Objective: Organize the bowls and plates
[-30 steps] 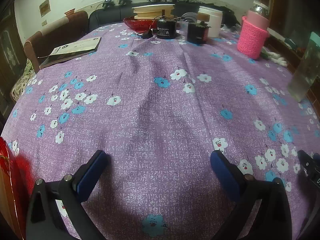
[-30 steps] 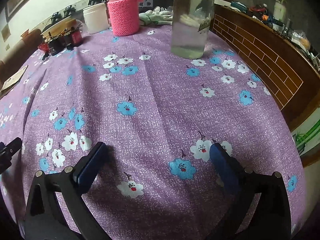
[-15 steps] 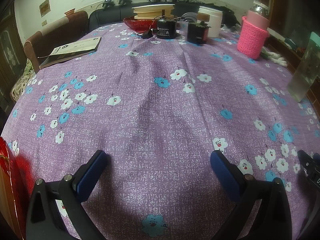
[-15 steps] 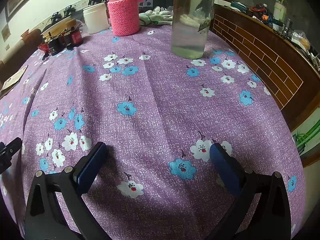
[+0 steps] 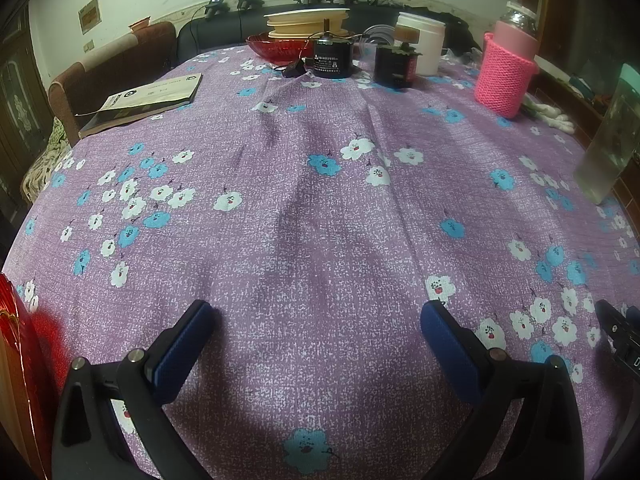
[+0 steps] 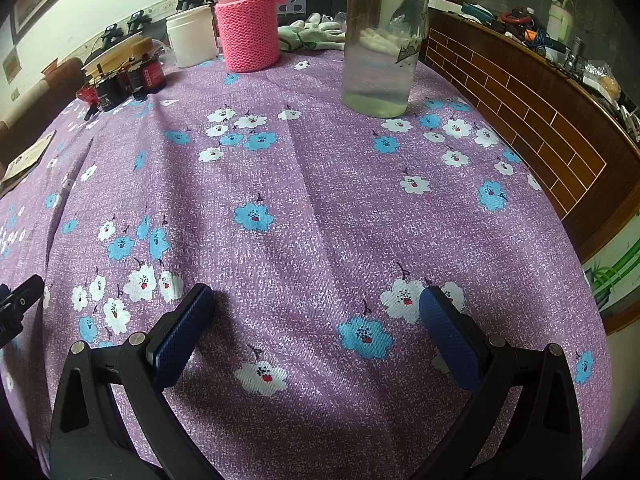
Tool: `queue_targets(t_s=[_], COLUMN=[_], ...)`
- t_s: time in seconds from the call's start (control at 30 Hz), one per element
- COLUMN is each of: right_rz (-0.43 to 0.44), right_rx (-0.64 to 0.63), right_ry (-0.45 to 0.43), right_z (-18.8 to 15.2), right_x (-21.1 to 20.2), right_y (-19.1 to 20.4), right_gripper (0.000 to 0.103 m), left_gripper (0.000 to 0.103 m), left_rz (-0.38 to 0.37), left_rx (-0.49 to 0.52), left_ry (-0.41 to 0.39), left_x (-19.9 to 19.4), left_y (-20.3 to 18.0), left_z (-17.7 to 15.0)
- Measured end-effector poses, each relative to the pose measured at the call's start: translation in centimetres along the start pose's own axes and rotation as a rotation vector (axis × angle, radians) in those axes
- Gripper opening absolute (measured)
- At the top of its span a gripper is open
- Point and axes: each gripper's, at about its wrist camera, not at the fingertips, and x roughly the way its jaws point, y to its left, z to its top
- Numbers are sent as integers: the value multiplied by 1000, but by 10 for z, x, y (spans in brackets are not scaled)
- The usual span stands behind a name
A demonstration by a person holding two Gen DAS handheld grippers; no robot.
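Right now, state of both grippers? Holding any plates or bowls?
Left gripper: open, jaws wide apart, holding nothing, only tablecloth between them.
Right gripper: open, jaws wide apart, holding nothing.

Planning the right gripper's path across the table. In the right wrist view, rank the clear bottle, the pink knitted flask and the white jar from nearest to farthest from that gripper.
1. Clear bottle: nearest to the right gripper, ahead and slightly right.
2. Pink knitted flask: farther back, slightly left.
3. White jar: farthest, left of the flask.
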Motion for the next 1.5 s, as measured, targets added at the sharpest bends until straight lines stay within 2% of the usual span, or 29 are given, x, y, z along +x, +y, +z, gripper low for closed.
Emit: queue_targets(t_s=[0.9, 1.03, 1.17, 1.27, 1.37, 1.43, 1.5], right_rz=[0, 28, 152, 201, 247, 293, 330], right_rx=[1, 9, 11, -51, -149, -189, -235], right_ry=[0, 16, -2, -76, -153, -199, -238], right_z=[0, -2, -13, -23, -34, -42, -53], right_x=[0, -3, -22, -47, -79, -99, -117], right_y=[0, -1, 8, 30, 65, 86, 108], right_gripper=[102, 102, 102, 103, 103, 103, 103], left_gripper=[102, 102, 102, 103, 103, 103, 103], left_rz=[8, 7, 119, 197, 221, 190, 164], left_rx=[-16, -26, 11, 6, -57, -112, -166], left_ry=[1, 22, -8, -3, -52, -83, -148], left_x=[0, -7, -49, -93, -129, -152, -180], left_y=[1, 3, 8, 23, 47, 67, 90], left_z=[2, -3, -19, -38, -55, -64, -75])
